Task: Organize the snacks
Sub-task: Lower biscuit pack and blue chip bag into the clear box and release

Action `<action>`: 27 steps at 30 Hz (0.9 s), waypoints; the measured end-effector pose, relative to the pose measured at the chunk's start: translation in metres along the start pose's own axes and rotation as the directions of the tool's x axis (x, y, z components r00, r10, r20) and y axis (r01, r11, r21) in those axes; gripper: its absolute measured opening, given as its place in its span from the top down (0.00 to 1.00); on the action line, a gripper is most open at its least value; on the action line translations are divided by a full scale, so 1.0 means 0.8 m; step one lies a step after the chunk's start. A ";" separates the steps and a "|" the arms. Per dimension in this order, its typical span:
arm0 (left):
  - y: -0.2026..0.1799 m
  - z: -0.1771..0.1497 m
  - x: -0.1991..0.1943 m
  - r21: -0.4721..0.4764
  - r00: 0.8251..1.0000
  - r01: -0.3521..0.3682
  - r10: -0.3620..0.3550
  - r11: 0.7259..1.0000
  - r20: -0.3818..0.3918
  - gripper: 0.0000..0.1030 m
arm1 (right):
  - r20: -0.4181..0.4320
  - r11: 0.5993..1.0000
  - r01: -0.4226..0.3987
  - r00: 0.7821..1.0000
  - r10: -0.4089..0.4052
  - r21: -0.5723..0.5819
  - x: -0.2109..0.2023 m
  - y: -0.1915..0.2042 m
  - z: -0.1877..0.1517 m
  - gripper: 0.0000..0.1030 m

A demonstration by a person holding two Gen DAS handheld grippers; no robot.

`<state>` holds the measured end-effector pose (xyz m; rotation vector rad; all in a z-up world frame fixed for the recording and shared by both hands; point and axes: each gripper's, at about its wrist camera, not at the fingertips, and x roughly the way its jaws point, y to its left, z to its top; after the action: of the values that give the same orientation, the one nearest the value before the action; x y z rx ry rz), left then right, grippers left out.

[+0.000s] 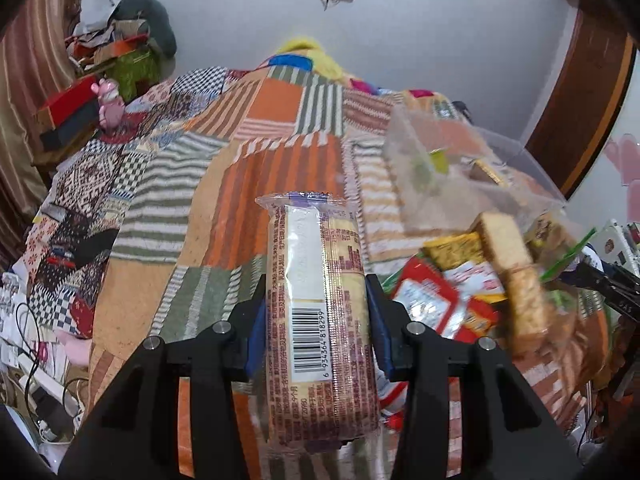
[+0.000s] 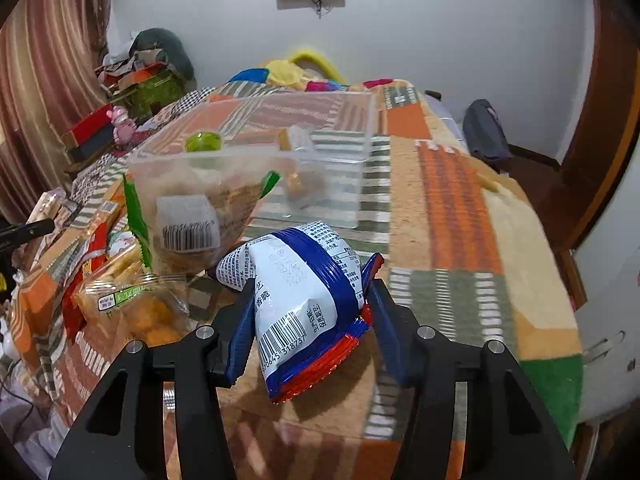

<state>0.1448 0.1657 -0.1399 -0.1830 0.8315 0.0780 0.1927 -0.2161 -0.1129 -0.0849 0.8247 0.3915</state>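
**Both grippers loaded, snacks held above the bed**

Left gripper (image 1: 316,312): clamped on a long biscuit pack (image 1: 320,320), held lengthwise between the blue pads, barcode side up, its sealed end pointing to 12 o'clock. Beneath it, a patchwork blanket (image 1: 248,160). At 2 o'clock, a clear plastic bin (image 1: 440,168), blurred, with a few items inside. At 3 o'clock, a loose heap of snack packets (image 1: 452,276), among them a bread-like slab (image 1: 512,276), smeared by motion.

Right gripper (image 2: 310,292): closed on a blue-and-white snack bag (image 2: 300,296) with a red bottom seam, squeezed at its middle, barcode toward the camera. Same clear bin (image 2: 256,156) seen at 11 to 12 o'clock, resting on the blanket (image 2: 460,200), just beyond the bag. Inside it, a green round item (image 2: 203,142) and a small wrapped piece (image 2: 298,184). At 9 o'clock, more packets piled, including a clear pack of orange pieces (image 2: 140,308) and a barcoded bag (image 2: 188,224) leaning against the bin's near wall.
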 end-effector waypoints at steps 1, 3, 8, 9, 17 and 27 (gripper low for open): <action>-0.005 0.003 -0.002 0.005 1.000 0.006 -0.006 1.000 0.005 0.58 | 0.008 1.000 0.006 1.000 -0.006 0.004 -0.003 -0.003 0.002 0.51; -0.016 0.011 -0.005 0.016 1.000 0.017 -0.017 1.000 0.019 0.58 | 0.023 1.000 0.019 1.000 -0.019 0.006 -0.009 -0.005 0.006 0.51; -0.048 0.032 -0.008 0.038 0.996 0.070 -0.072 0.997 0.049 0.58 | 0.075 0.999 0.043 0.996 -0.045 0.022 -0.026 -0.011 0.020 0.52; -0.056 0.038 -0.007 0.044 0.995 0.082 -0.084 0.996 0.054 0.58 | 0.084 0.999 0.041 0.996 -0.043 0.027 -0.030 -0.011 0.021 0.52; -0.108 0.082 0.008 0.085 0.985 0.144 -0.151 0.986 0.083 0.58 | 0.176 0.999 0.022 0.984 -0.027 0.030 -0.033 -0.007 0.059 0.52; -0.165 0.136 0.050 0.123 0.978 0.180 -0.191 0.976 0.086 0.58 | 0.214 1.000 -0.001 0.977 0.002 -0.007 -0.001 0.010 0.101 0.51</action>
<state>0.2697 0.0574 -0.0806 -0.1471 0.7162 -0.1355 0.2459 -0.1906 -0.0566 -0.0473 0.6103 0.3975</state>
